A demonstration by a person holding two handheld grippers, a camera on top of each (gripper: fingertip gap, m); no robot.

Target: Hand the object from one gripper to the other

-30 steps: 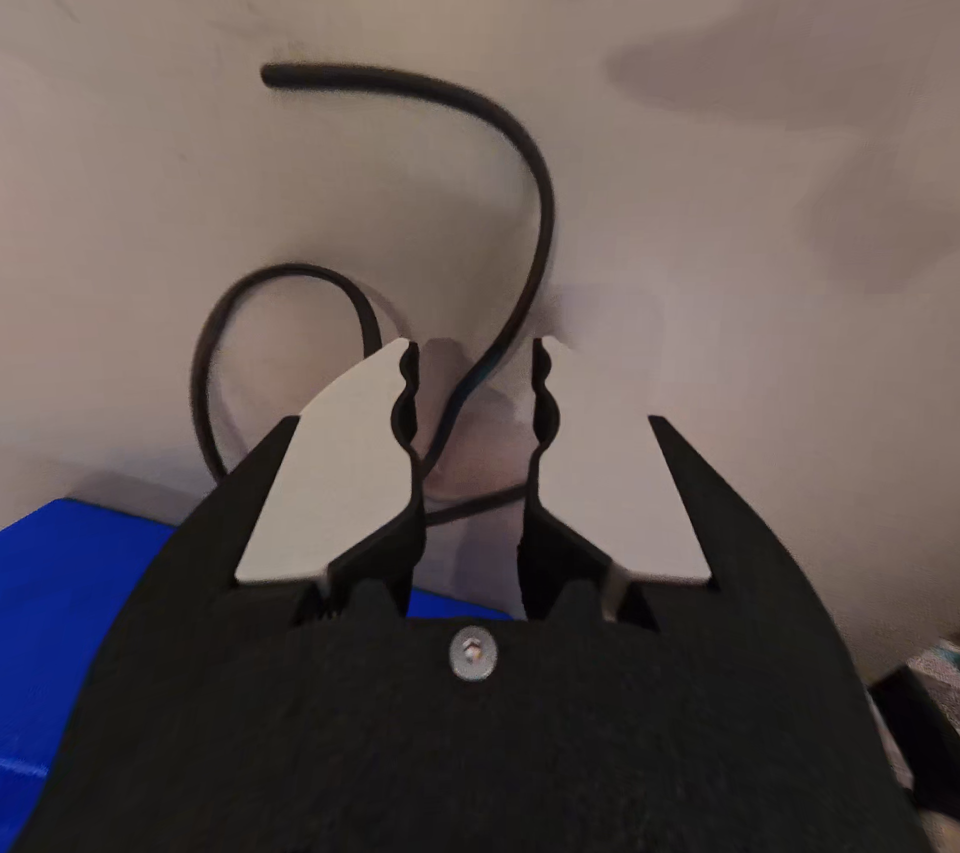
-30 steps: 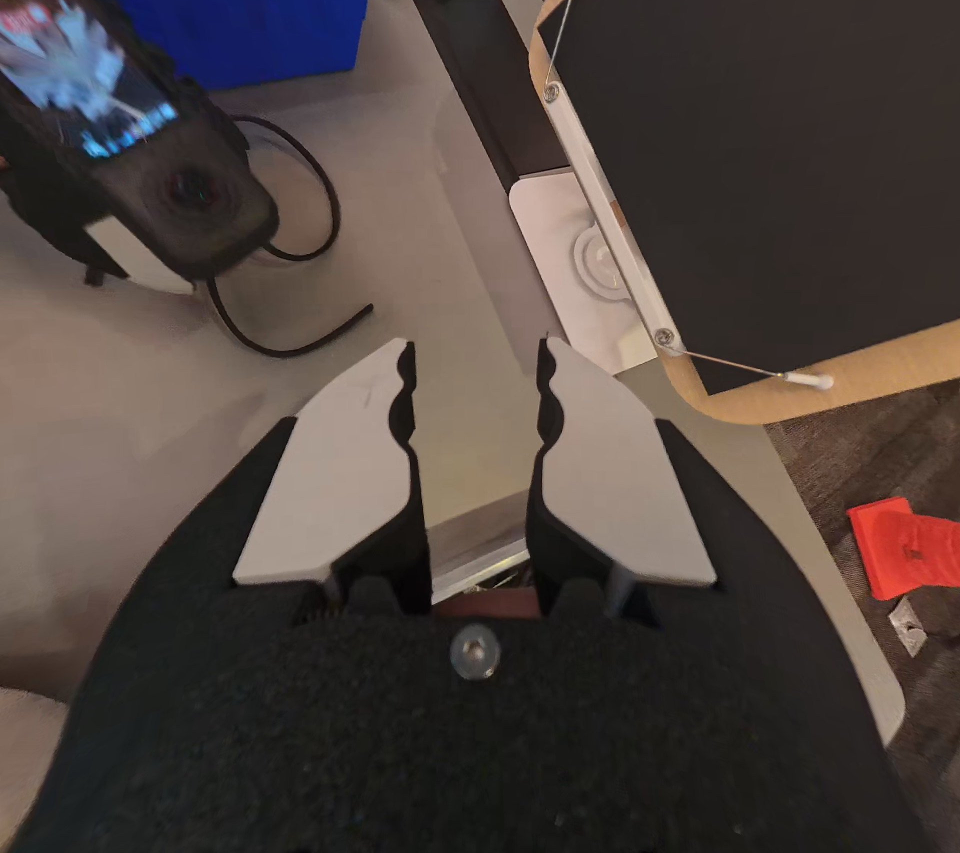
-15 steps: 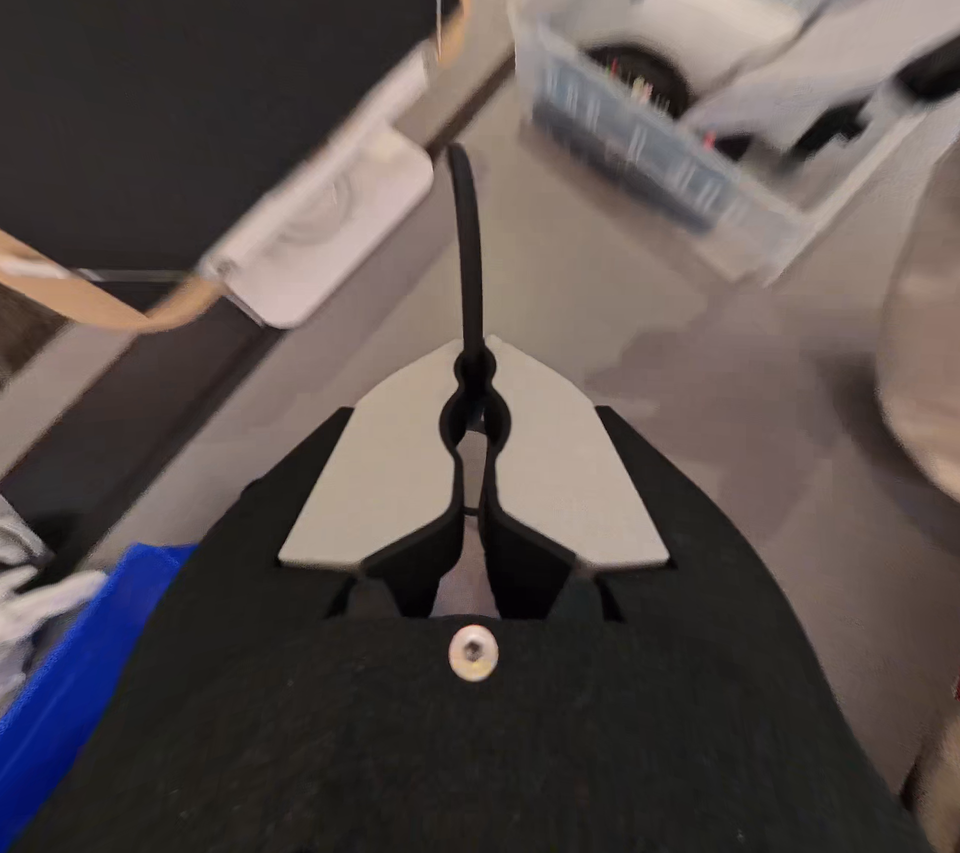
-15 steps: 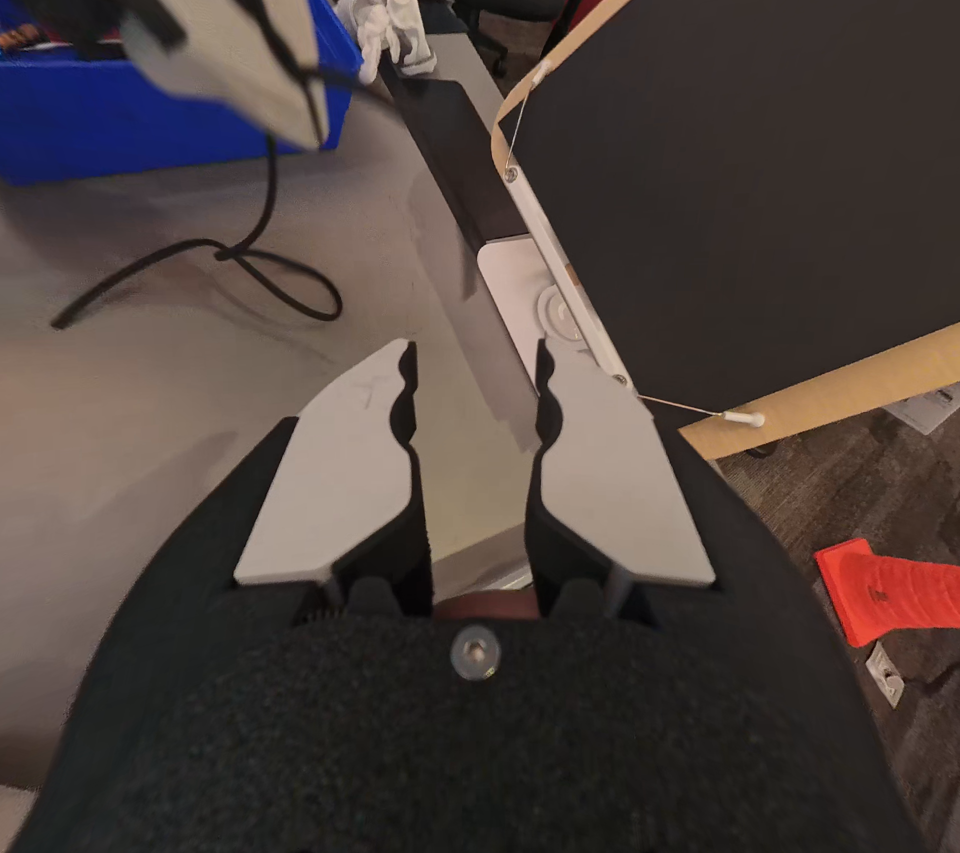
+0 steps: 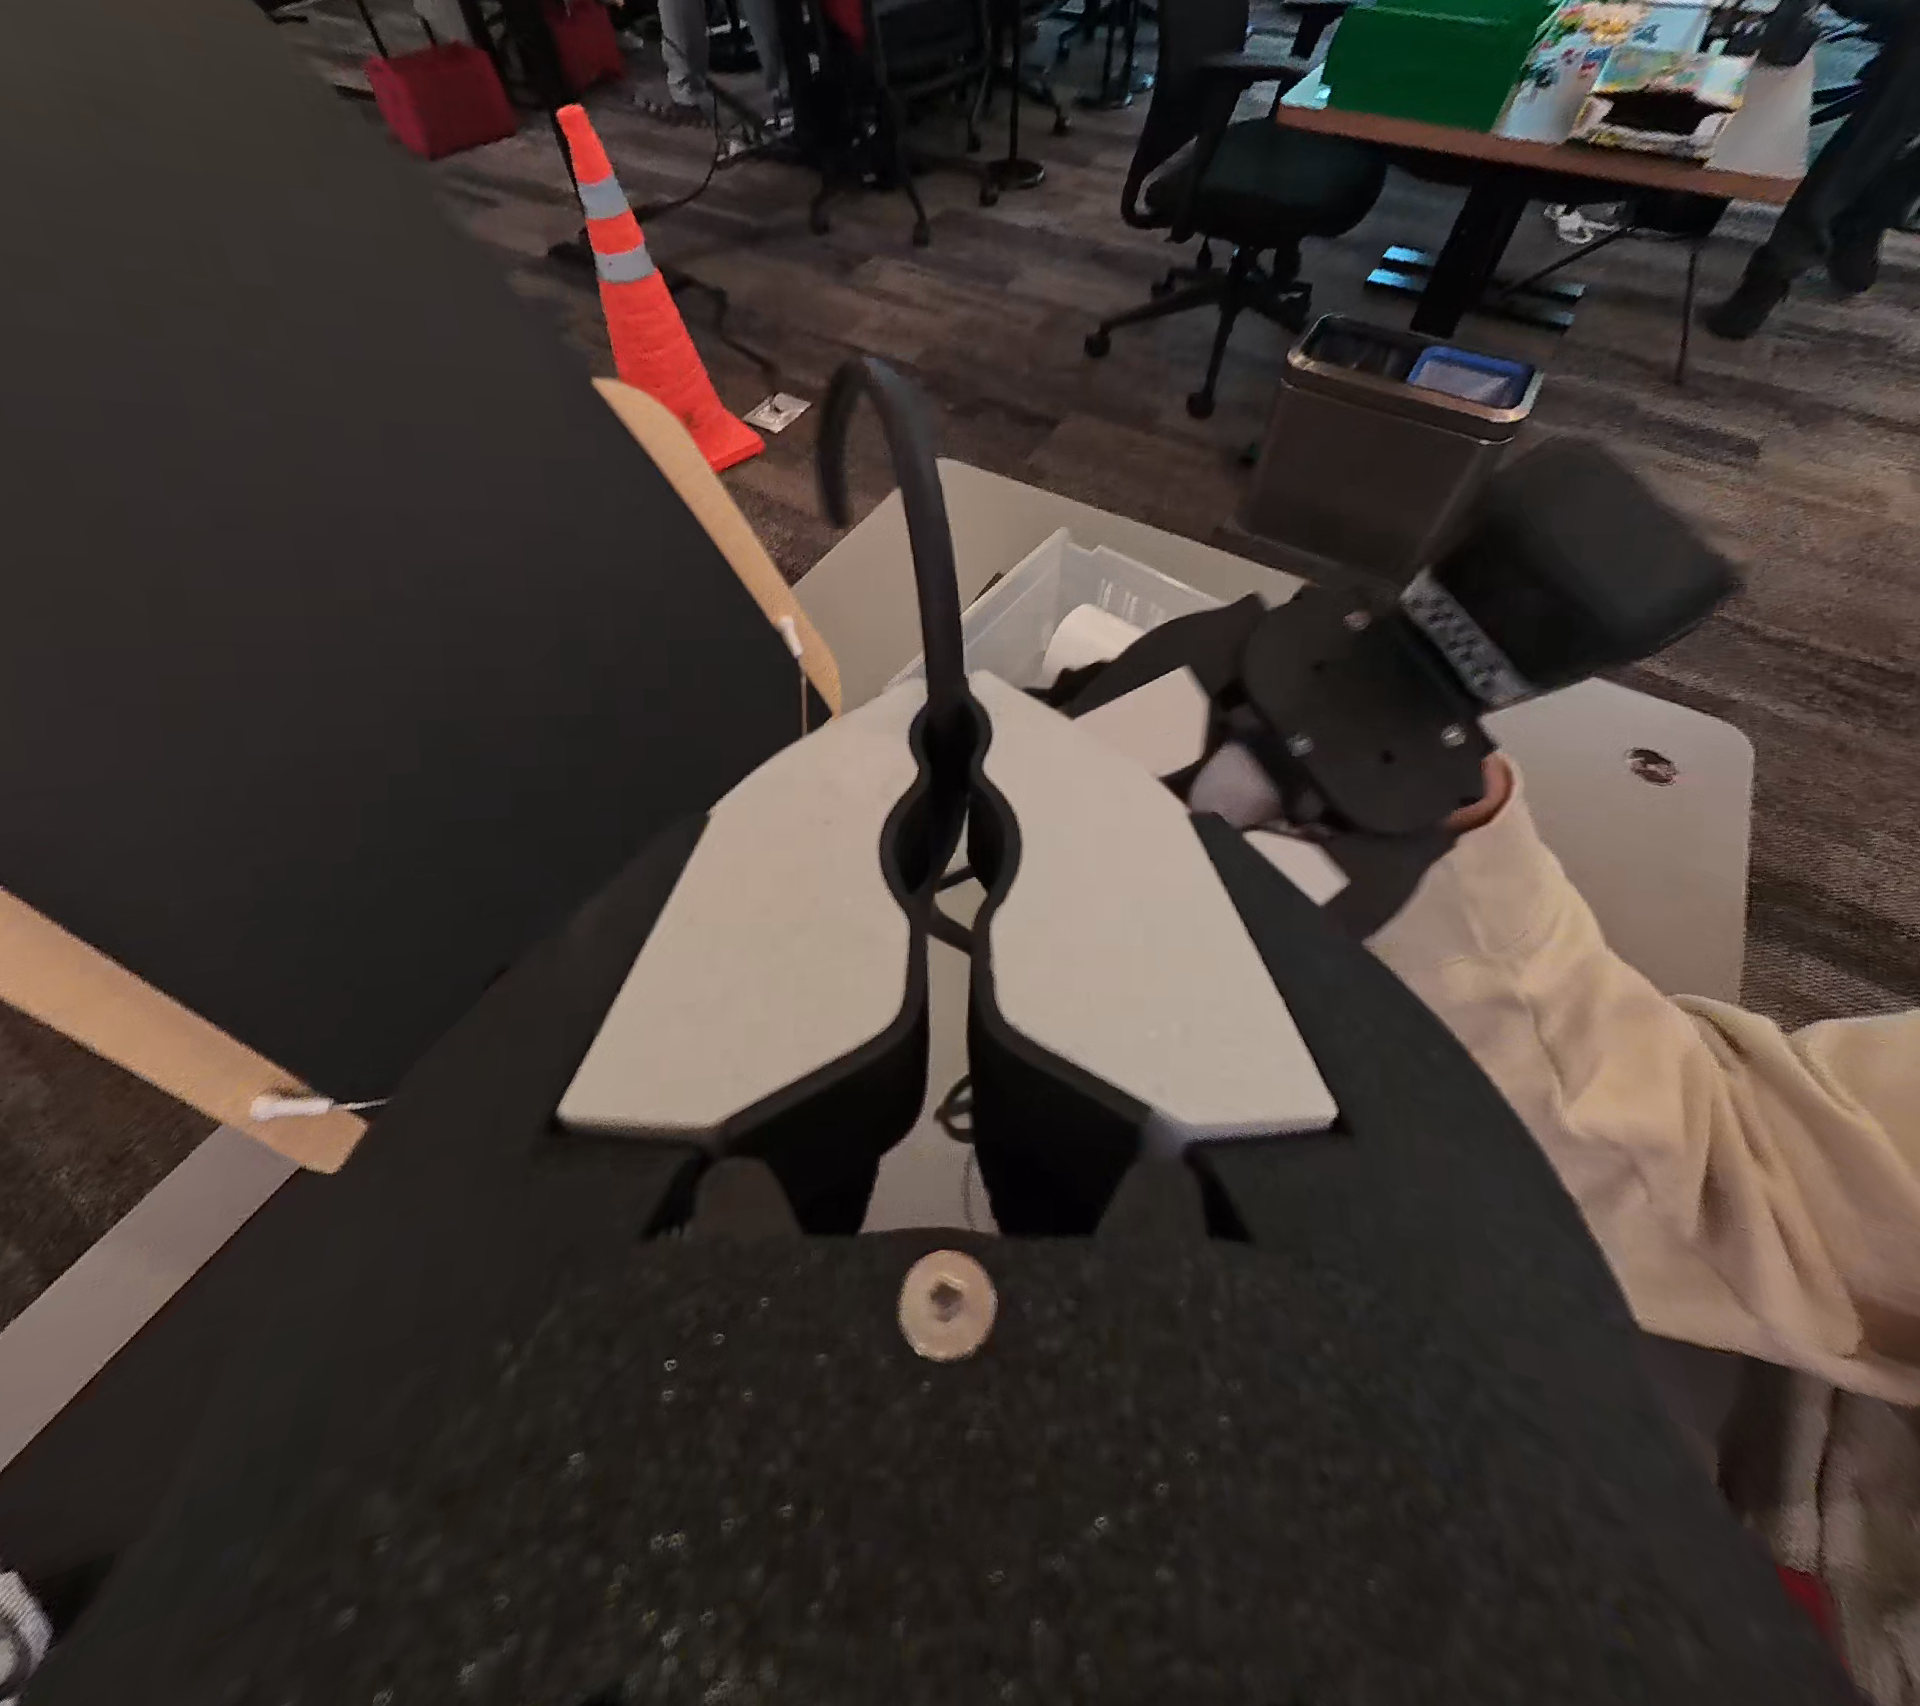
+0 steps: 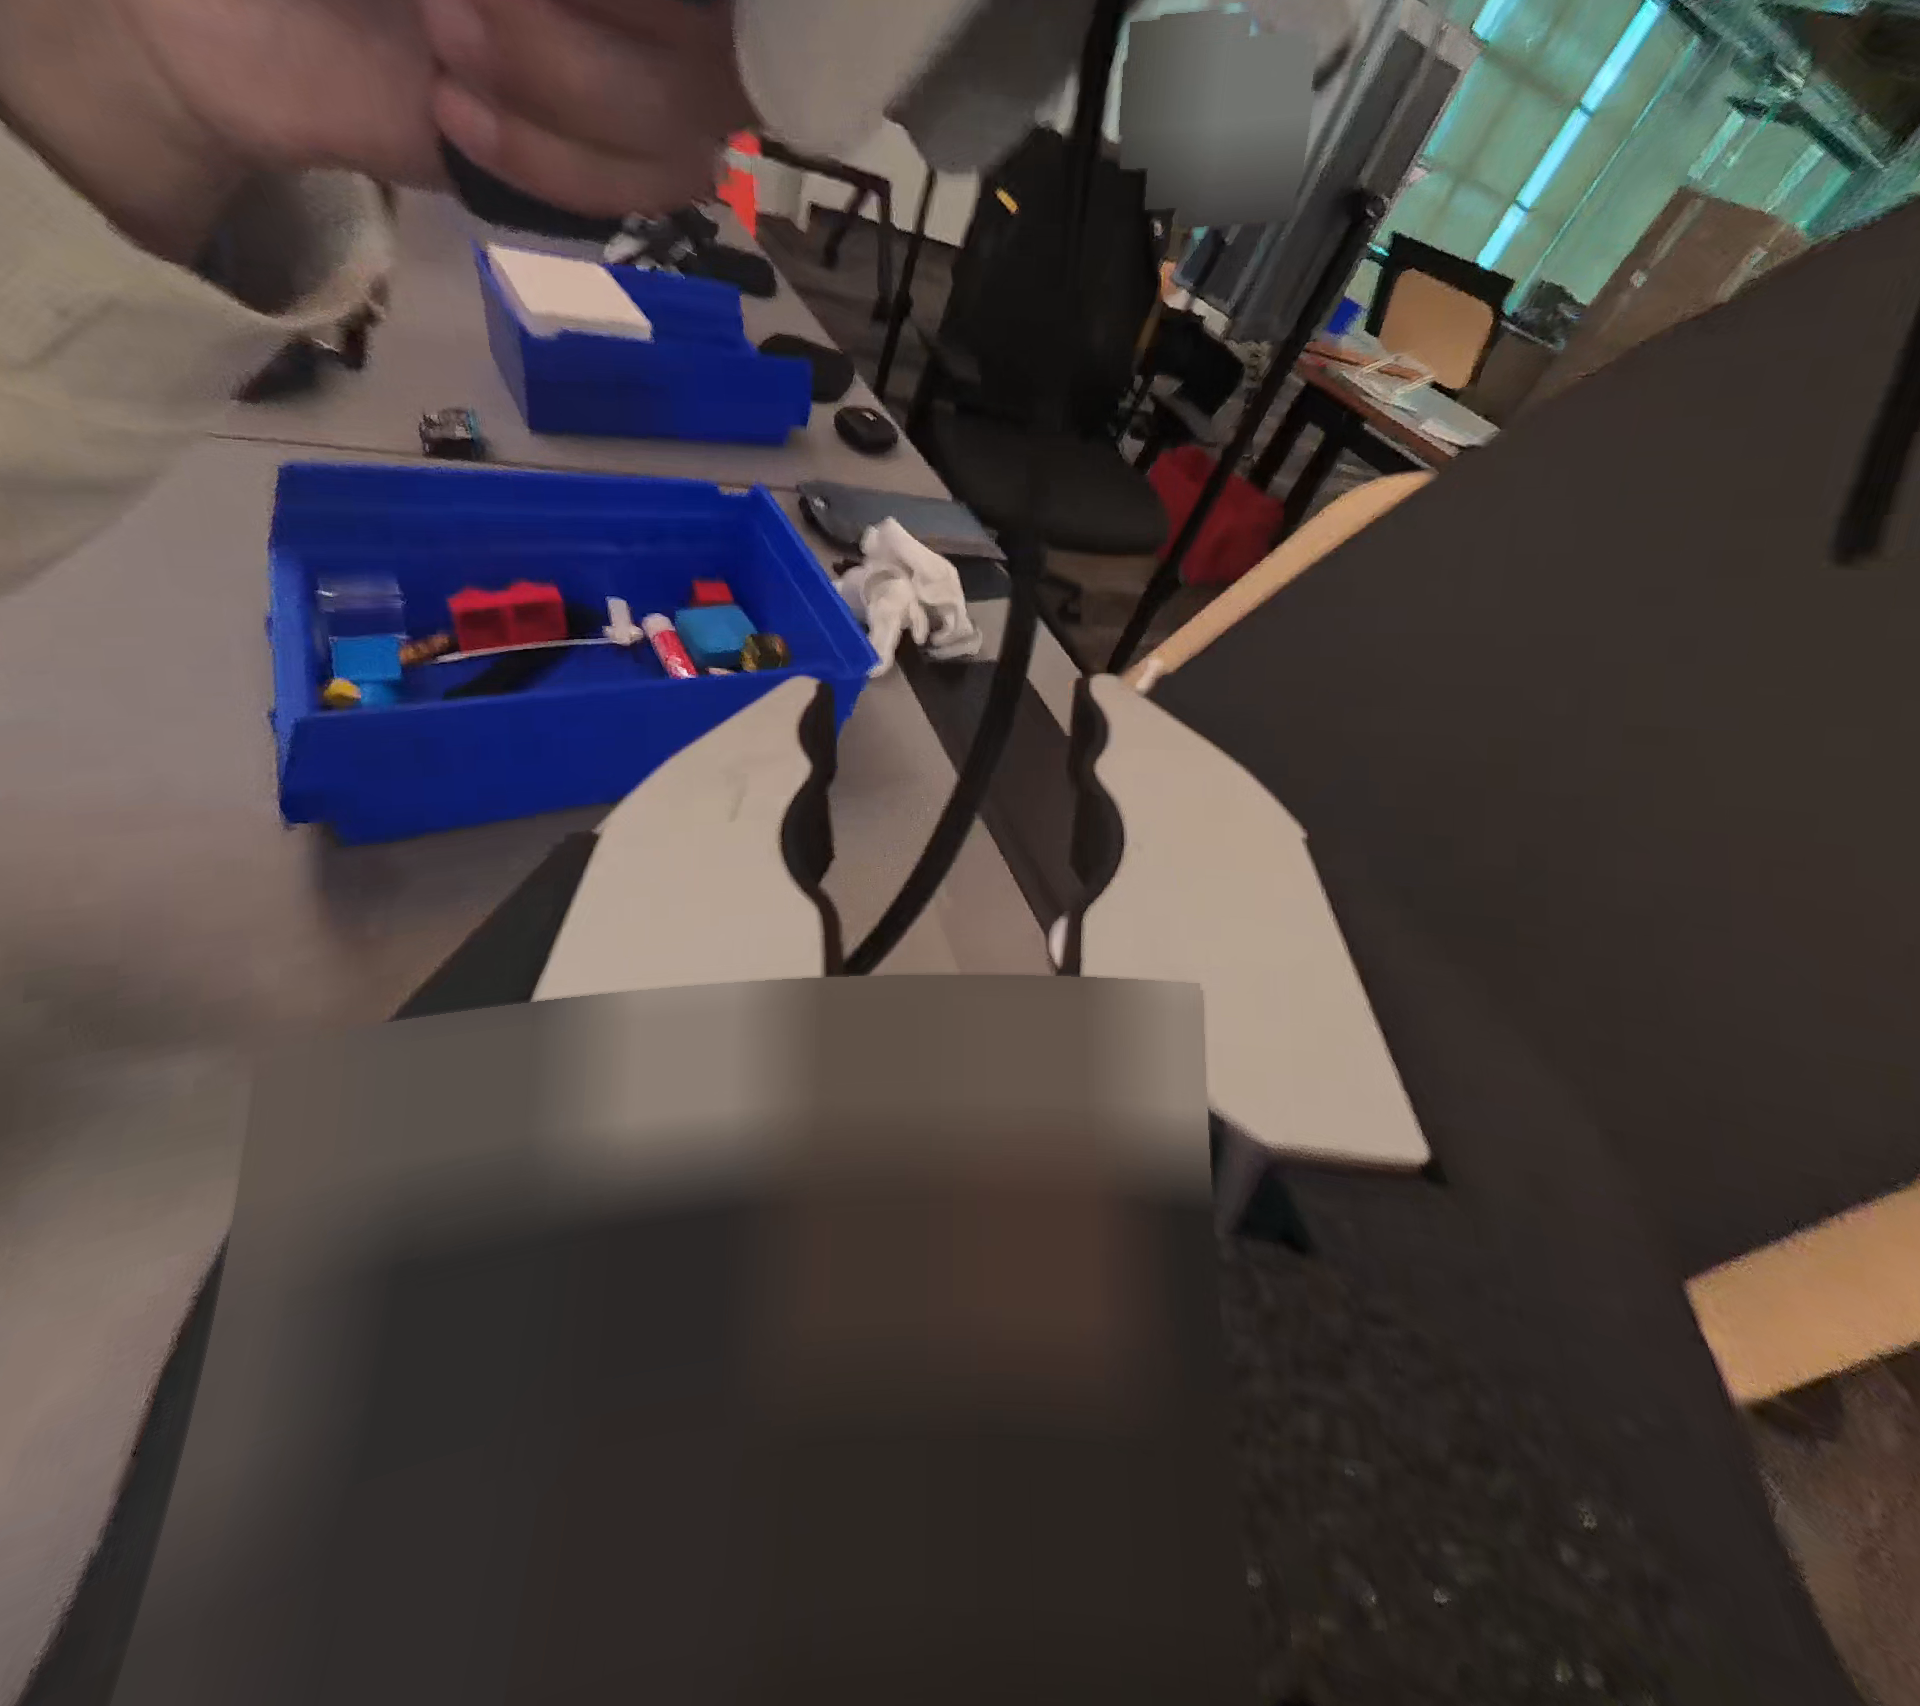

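Left gripper [image 5: 948, 726] clamping cable [image 5: 928, 555], dangling it between right gripper [image 6: 948, 700] fingers, gaping apart. Handover pending: closing, releasing.

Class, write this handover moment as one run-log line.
left gripper: shut on black cable | right gripper: open, cable hanging between its fingers, not gripped | handover: pending

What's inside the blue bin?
The blue bin holds red blocks, blue blocks, a marker and small bits. Its near wall hides the front floor.
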